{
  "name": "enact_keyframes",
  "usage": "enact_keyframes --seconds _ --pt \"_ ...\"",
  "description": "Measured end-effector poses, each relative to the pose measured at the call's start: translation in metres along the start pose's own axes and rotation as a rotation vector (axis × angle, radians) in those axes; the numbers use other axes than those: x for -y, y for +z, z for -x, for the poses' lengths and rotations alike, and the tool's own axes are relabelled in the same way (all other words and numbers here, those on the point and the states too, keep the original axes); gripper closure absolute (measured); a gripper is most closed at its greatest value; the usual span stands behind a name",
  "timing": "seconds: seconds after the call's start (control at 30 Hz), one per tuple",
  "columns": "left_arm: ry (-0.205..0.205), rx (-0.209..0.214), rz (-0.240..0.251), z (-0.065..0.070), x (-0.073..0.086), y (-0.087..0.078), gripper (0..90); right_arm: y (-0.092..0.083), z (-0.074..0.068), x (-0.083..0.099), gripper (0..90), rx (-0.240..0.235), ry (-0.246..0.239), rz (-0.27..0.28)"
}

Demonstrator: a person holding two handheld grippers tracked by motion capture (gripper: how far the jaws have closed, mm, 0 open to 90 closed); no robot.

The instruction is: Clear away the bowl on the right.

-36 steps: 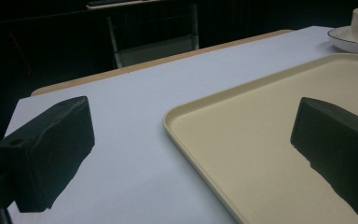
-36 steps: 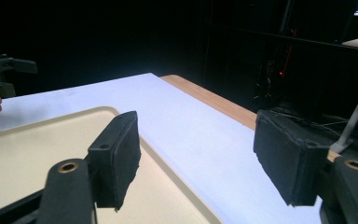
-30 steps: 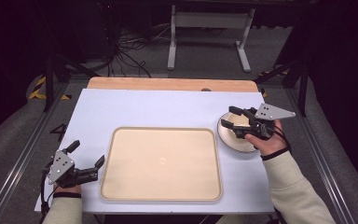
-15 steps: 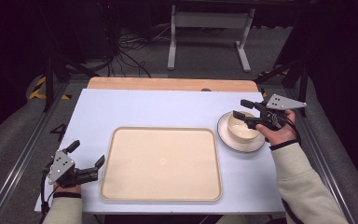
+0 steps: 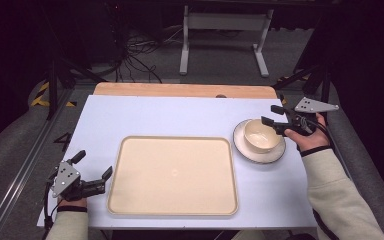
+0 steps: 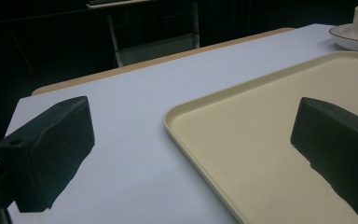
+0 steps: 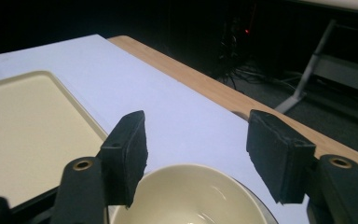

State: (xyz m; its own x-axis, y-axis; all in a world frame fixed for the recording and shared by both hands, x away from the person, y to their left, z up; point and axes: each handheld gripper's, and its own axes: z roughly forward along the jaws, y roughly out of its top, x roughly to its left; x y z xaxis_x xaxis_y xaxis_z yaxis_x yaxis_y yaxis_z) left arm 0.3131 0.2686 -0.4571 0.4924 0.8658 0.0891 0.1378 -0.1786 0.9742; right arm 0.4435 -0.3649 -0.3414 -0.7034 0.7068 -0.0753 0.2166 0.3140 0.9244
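High view: cream tray (image 5: 173,175) lying flat mid-table, taken as landmark. White table (image 5: 180,120) bare beyond tray. Right of tray, just beside its far right corner: cream bowl (image 5: 259,135) seated on saucer (image 5: 275,156). Right gripper (image 5: 276,116) just right of bowl, jaws apart, aimed leftward over bowl's far rim, holding nothing. Probable reason for that pose: lined up to pinch the rim, or just let go of it; cannot tell which. Left gripper (image 5: 94,164) at tray's near left corner, jaws apart, one tip at tray edge, hand (image 5: 70,199) low on table. Probably parked there to steady or lift tray.

Left gripper view: jaws wide apart, nothing between them. Right-hand jaw over tray (image 6: 279,135) surface, left-hand jaw over bare table (image 6: 135,107). Bowl and saucer (image 6: 354,39) far off past tray's opposite edge.

Right gripper view: jaws apart, hovering above bowl (image 7: 191,200), not touching the rim. Bowl empty inside. Tray (image 7: 28,130) to left of bowl. Wooden table edge (image 7: 214,93) beyond.
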Motion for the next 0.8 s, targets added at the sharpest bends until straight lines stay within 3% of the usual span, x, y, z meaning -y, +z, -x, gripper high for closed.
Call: enact_keyframes --seconds 0.37,0.47,0.5,0.8 --pt "0.003 -0.002 -0.004 0.0 0.0 0.0 0.2 0.0 0.016 0.01 49.8 0.108 0.069 -0.171" --pt "0.002 -0.002 -0.005 0.0 0.0 0.0 0.2 0.001 0.018 0.012 51.5 0.119 0.095 -0.205" --pt "0.004 -0.001 -0.008 0.0 0.0 0.0 0.2 0.003 0.021 0.013 52.0 0.138 0.121 -0.251" --pt "0.008 0.0 -0.009 0.001 0.0 0.001 0.2 0.013 0.032 0.023 56.8 0.179 0.131 -0.371"
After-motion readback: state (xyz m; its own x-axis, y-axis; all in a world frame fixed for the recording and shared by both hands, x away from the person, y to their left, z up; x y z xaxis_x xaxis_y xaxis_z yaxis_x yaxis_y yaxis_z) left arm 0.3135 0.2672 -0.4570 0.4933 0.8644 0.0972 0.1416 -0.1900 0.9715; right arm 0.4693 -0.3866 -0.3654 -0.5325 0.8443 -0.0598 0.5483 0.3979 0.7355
